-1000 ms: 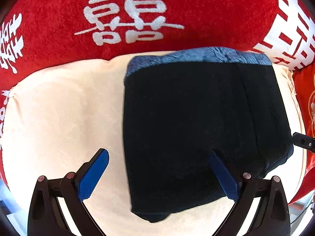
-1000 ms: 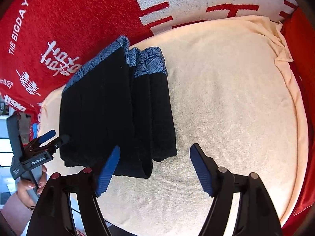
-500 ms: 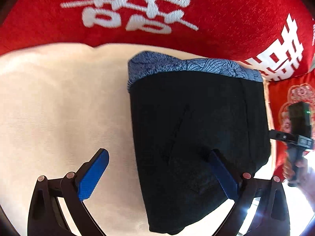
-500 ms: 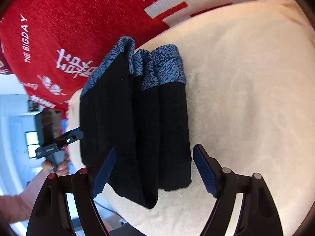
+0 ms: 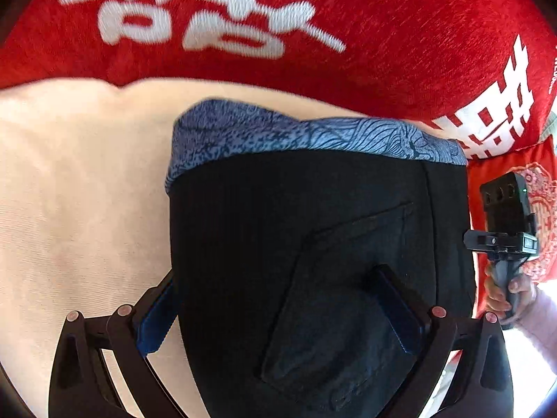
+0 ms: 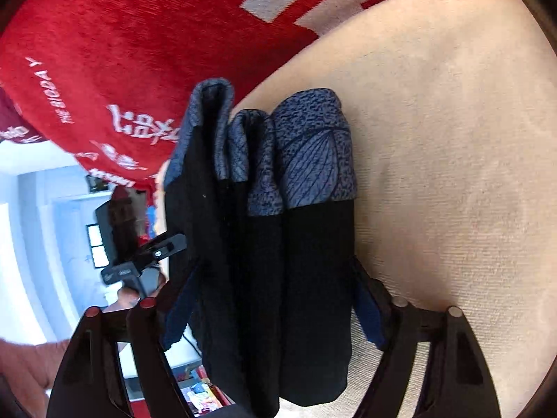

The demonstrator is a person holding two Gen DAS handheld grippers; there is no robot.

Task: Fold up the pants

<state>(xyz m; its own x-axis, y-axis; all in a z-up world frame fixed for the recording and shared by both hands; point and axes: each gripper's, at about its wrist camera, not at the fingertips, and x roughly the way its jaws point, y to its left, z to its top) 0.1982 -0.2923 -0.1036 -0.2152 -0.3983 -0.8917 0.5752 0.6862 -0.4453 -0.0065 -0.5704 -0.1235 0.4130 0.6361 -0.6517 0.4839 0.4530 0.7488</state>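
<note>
Where cream cloth (image 5: 76,209) meets red blanket (image 5: 383,35): folded pants (image 5: 296,244) between spread tongs (image 5: 278,313).

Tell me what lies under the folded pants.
The folded pants rest on a cream cushion, with red printed fabric beyond its far edge. Whatever sits directly beneath the stacked layers is covered, so nothing else can be confirmed.

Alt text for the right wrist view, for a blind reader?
Folded black pants with a blue patterned waistband sit between the right hand-held gripper fingers, over a cream cloth. Red blanket with white lettering behind.
</note>
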